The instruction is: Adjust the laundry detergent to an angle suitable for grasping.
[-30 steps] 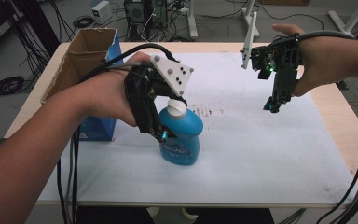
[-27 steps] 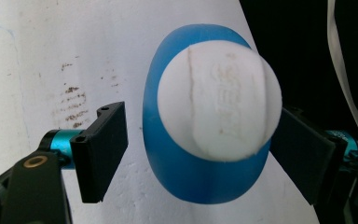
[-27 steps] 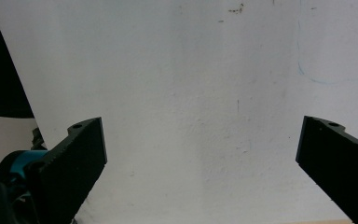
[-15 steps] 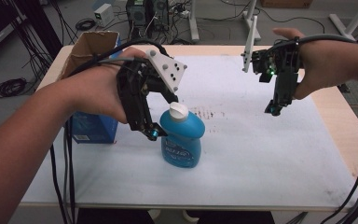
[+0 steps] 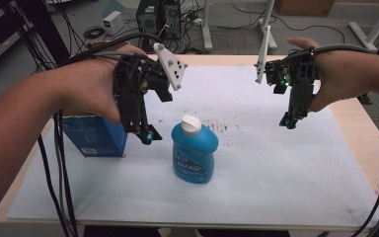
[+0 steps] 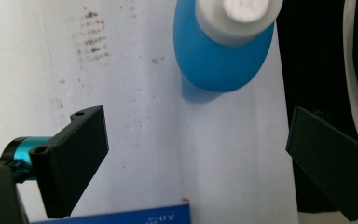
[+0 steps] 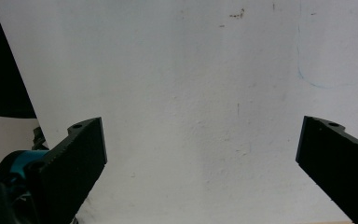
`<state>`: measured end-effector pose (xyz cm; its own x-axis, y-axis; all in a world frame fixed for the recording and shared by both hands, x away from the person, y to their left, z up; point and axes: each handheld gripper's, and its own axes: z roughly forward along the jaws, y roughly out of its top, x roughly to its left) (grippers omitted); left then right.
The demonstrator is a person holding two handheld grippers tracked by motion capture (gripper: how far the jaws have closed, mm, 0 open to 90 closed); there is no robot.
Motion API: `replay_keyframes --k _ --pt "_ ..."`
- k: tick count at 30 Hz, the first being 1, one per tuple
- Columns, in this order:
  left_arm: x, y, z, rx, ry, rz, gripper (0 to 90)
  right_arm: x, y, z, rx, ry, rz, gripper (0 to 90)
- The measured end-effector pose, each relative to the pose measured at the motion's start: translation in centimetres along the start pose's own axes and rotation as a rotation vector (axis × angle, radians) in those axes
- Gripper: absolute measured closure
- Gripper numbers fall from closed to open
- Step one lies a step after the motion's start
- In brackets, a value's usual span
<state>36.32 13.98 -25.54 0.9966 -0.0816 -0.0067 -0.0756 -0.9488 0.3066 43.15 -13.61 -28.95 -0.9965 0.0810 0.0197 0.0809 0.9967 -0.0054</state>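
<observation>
A blue bottle (image 5: 195,154) with a white cap (image 5: 191,124) stands upright on the white mat (image 5: 276,173), near the middle. My left gripper (image 5: 144,132) hangs just left of the cap, apart from it, its jaws wide open and holding nothing. In the left gripper view the gripper (image 6: 196,137) looks down at the mat, with the bottle (image 6: 223,56) and its cap (image 6: 240,11) ahead at the top. My right gripper (image 5: 289,121) hovers over the mat's far right side, also open; in the right gripper view the gripper (image 7: 200,137) has bare mat between its jaws.
A blue box (image 5: 94,137) stands at the mat's left edge, partly behind my left hand; its top edge (image 6: 121,217) shows at the bottom of the left gripper view. Brown stains (image 5: 218,126) mark the mat behind the bottle. Cables trail from both grippers.
My left gripper, which was around the bottle's neck, has opened and drawn back up and to the left. The bottle stays standing. The right gripper has barely moved.
</observation>
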Motion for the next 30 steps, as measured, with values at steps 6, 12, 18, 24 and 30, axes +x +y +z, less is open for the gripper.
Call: replay_keyframes --k 6,12,18,24,30 --pt "0.2 -0.1 -0.9 0.057 -0.004 -0.028 3.0 0.1 -0.1 -0.1 0.000 0.000 0.001 0.7" --pt "0.5 -0.3 -1.8 0.107 0.001 -0.052 1.7 0.1 -0.2 -0.2 -0.007 -0.003 -0.001 0.7" --pt "0.9 -0.5 -2.4 0.168 0.001 -0.087 1.7 0.1 0.0 -0.2 -0.007 -0.003 -0.003 0.7" --pt "1.3 -0.3 -2.8 0.192 0.021 -0.081 1.7 0.1 -0.1 -0.2 -0.009 -0.005 -0.005 0.7" --pt "1.4 0.0 -2.7 0.225 0.035 -0.081 1.8 0.2 -0.2 -0.4 -0.016 -0.009 -0.006 0.7"
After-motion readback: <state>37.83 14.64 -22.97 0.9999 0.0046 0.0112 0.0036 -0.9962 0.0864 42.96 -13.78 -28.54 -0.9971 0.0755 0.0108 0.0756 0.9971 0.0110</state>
